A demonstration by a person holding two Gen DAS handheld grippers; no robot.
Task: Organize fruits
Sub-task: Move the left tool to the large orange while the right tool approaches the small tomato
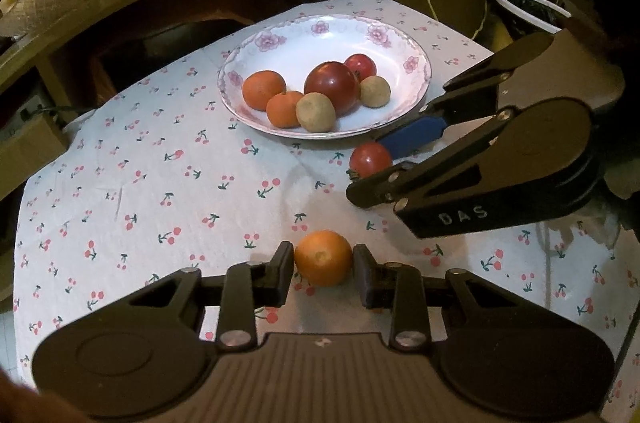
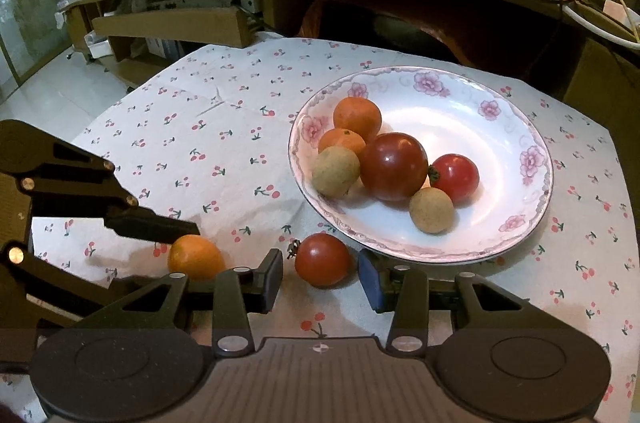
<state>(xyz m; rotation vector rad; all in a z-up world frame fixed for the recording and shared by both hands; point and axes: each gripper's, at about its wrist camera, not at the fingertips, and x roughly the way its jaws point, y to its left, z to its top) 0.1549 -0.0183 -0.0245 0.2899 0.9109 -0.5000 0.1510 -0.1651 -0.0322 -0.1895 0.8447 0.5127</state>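
Both tongs stood open: left tongs (image 1: 323, 269) straddled the orange (image 1: 323, 263) without gripping it; right tongs (image 2: 320, 277) bracketed the tomato (image 2: 322, 259), just near of the plate (image 2: 532, 223).

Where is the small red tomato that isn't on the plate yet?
The loose tomato lies on the cherry-print tablecloth just in front of the plate, between the open fingers of the right gripper, with the orange to its left.
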